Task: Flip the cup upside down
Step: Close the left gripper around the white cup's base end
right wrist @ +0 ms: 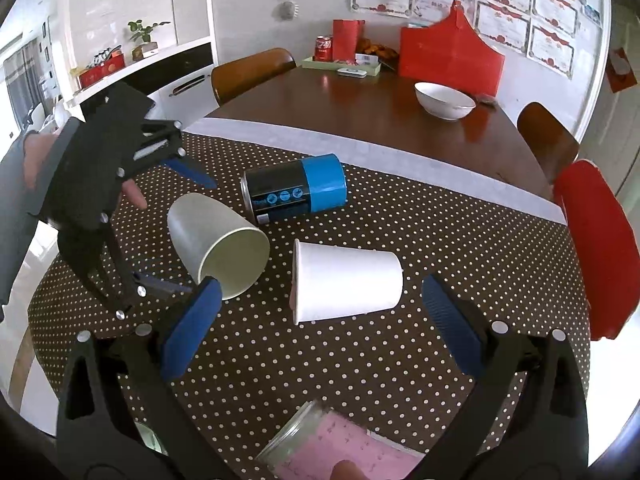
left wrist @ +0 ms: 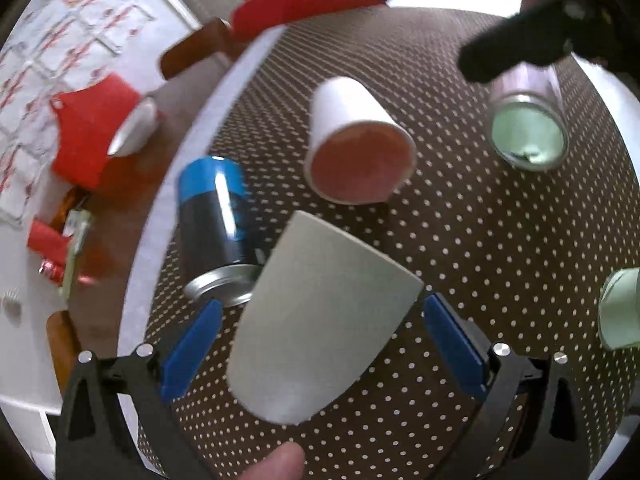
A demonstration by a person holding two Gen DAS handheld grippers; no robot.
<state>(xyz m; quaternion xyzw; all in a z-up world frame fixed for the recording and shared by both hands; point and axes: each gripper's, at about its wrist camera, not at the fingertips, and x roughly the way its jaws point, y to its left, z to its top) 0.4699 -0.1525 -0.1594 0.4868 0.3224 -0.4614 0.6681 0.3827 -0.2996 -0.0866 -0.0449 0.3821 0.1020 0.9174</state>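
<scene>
I am noting a blue and black can (right wrist: 295, 189) lying on its side on the dotted tablecloth (right wrist: 460, 248), just beyond the cups, with a white paper cup (right wrist: 347, 282) lying sideways near it. A pink-labelled jar (right wrist: 340, 446) is lying close below my right gripper (right wrist: 320, 320). The grey cup (left wrist: 320, 312) is lying tipped on the cloth, its mouth facing away from my left gripper (left wrist: 320, 332). That claw is standing wide around the cup, and I cannot tell whether its pads are touching it. The right claw is hanging wide, holding nothing.
</scene>
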